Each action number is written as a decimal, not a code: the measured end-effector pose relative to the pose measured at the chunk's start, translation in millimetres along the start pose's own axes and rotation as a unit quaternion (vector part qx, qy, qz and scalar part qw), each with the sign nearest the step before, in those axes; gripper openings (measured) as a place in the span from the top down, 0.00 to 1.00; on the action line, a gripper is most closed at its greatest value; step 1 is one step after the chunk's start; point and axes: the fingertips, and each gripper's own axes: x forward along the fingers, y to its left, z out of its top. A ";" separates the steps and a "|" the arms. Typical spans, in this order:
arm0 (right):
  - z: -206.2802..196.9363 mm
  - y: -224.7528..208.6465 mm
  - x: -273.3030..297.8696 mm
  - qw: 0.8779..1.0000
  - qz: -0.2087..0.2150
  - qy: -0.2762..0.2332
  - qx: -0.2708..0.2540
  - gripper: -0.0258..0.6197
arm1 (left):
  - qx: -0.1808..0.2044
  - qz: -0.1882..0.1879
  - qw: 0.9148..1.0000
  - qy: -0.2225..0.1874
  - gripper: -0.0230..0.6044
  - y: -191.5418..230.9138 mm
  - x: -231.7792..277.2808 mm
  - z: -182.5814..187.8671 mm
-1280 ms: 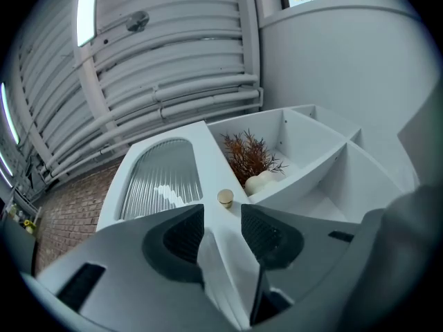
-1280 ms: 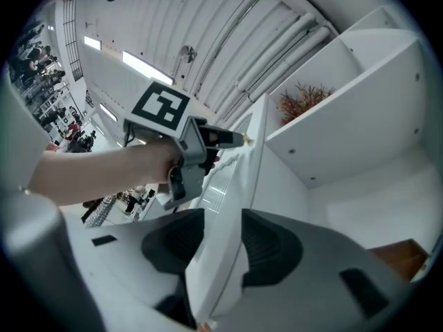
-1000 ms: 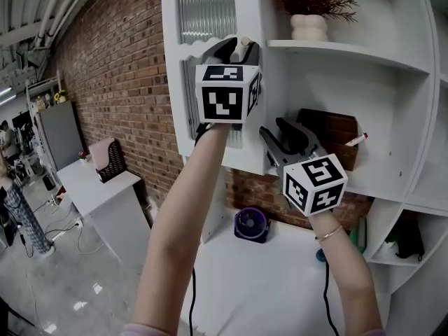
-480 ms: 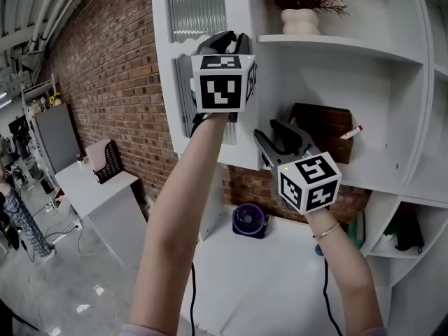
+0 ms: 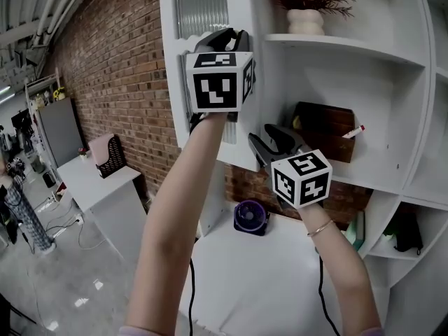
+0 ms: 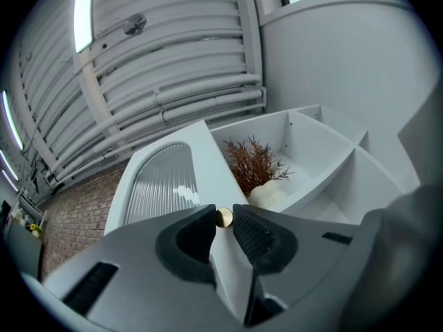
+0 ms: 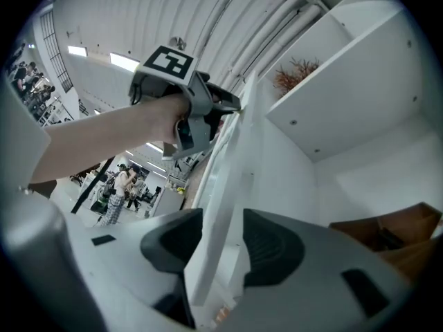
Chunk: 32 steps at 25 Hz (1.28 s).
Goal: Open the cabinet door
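The white cabinet door (image 5: 203, 5) with its ribbed glass panel stands swung out from the shelf unit. In the left gripper view, my left gripper (image 6: 221, 220) is shut on the door's small gold knob (image 6: 223, 218), both pads touching it. In the head view the same left gripper (image 5: 222, 39) sits high against the door's edge. Lower down, my right gripper (image 5: 271, 140) points at the door's lower part. In the right gripper view the door's edge (image 7: 228, 178) passes between the jaws of the right gripper (image 7: 223, 237), which are opening and do not press on it.
A dried plant in a white vase (image 5: 306, 19) stands on the upper shelf. A brown box (image 5: 325, 128) with a marker (image 5: 353, 131) sits on the middle shelf. A purple fan (image 5: 250, 219) rests on the white table (image 5: 259, 285) below. A brick wall (image 5: 119, 61) runs along the left.
The left jaws have closed onto the gold knob. The right gripper has sunk a little along the door's edge.
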 end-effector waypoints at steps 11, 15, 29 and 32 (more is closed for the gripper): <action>-4.0 27.3 9.9 0.999 0.030 0.006 0.020 0.75 | 0.007 -0.010 1.000 0.000 0.84 7.3 -15.8 11.1; 0.4 36.0 7.3 0.999 0.031 0.003 0.016 0.80 | 0.004 -0.009 1.000 -0.006 0.83 12.7 -24.2 17.3; 14.2 89.0 -3.8 0.999 0.051 -0.004 0.009 0.80 | -0.010 -0.015 1.000 -0.016 0.82 36.0 -67.5 35.7; 17.2 100.7 -4.5 0.998 0.059 -0.004 0.008 0.80 | -0.007 -0.011 1.000 -0.016 0.82 43.5 -76.7 39.4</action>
